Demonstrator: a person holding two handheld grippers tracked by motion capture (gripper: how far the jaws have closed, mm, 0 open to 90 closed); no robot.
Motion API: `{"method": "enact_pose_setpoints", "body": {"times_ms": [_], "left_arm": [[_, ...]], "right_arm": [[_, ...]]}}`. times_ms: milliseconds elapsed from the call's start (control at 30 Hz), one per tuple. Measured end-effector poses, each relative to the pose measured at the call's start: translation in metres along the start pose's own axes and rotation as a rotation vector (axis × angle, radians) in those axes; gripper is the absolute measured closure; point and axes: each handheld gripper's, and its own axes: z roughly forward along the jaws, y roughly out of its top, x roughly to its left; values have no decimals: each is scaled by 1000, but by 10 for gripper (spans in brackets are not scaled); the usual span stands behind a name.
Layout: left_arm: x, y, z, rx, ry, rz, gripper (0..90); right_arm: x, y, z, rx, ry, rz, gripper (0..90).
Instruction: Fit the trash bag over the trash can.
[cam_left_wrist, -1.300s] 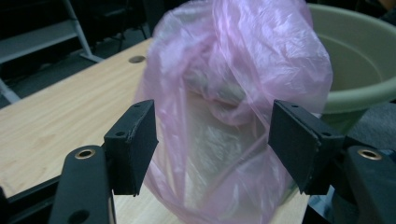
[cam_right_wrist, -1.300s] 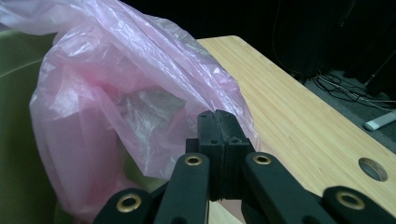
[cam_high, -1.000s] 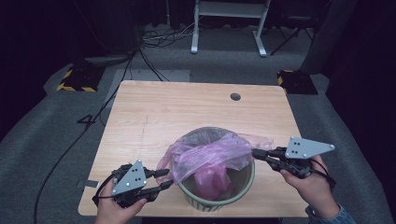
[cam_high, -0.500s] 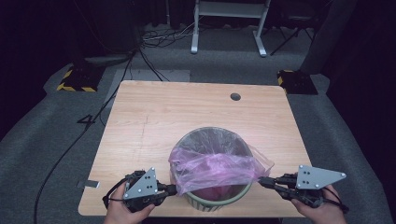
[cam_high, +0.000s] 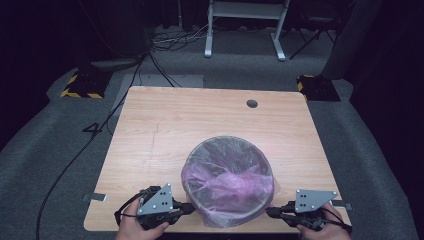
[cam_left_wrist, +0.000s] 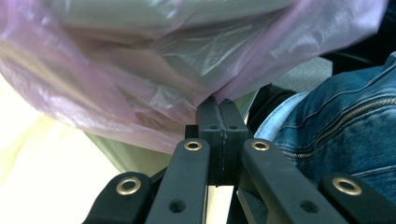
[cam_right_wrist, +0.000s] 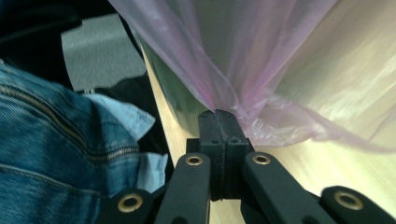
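Pink bag (cam_high: 227, 182) of thin, half-clear plastic lines the round bin (cam_high: 200, 205) that stands on the near half of the table (cam_high: 200, 115), close to the near edge. Its film lies over the bin's rim and hangs down the outer wall, wrinkled and shiny; inside the bin it sinks in loose folds, and the far part looks pale and tight. Through the film the grey-green wall of the bin is visible.

At the near left side of the bin, the left gripper (cam_high: 189, 207) has its jaws pressed together on a fold of the bag, which the left gripper view (cam_left_wrist: 217, 100) shows drawn to a point between the black tips. At the near right side, the right gripper (cam_high: 270, 212) pinches the bag's edge in the same way; in the right gripper view (cam_right_wrist: 219, 114) the film runs tight down into the closed tips. Both hands sit at the table's near edge. A blue denim sleeve (cam_left_wrist: 345, 130) is behind the left gripper's jaws. The table has a small round hole (cam_high: 252, 104) at its far right.
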Motion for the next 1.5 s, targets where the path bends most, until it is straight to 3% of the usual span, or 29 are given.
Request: {"method": "enact_pose_setpoints", "body": {"times_ms": [100,200,333,367,400,467,533,633,700,833,933,1033,1067,1100,1133,1233,1433,1500], "left_arm": [[7,-8,1,7,13,-31,900],[16,-19,-2,6,31,-78,900],[22,-31,-2,14,41,-113,900],[22,-32,-2,8,42,-117,900],[22,-33,-4,1,50,-125,884],[20,-34,-9,-5,77,-132,768],[18,-34,-14,-1,101,-133,590],[15,-34,-23,-20,122,-138,462],[15,-33,-28,-38,139,-144,415],[19,-29,-34,-67,191,-150,344],[27,-21,-32,-83,203,-146,314],[32,-11,-25,-84,182,-130,297],[32,-8,-23,-79,181,-114,293],[31,-5,-22,-76,176,-108,291],[31,-3,-20,-75,174,-103,289],[33,1,-18,-67,177,-92,287],[33,1,-18,-76,175,-96,292],[34,1,-19,-74,178,-95,297]], "right_arm": [[-5,-10,8,58,-32,21,900],[-11,-19,10,71,-45,60,900],[-17,-30,10,78,-52,93,900],[-17,-31,10,71,-45,99,887],[-18,-32,10,68,-42,102,805],[-18,-34,8,60,-52,104,685],[-18,-34,1,37,-60,102,565],[-19,-30,-14,4,-69,86,471],[-19,-28,-23,-14,-58,87,448],[-21,-19,-37,-90,-143,100,351],[-20,-13,-34,-136,-150,104,332],[-17,-5,-21,-135,-125,95,328],[-15,-2,-16,-135,-118,90,348],[-14,0,-13,-138,-112,81,442],[-14,3,-12,-127,-107,83,600],[-20,10,-13,-105,-137,98,836],[-35,27,-21,-141,-285,108,900],[-40,28,-21,-142,-310,109,900]]}}
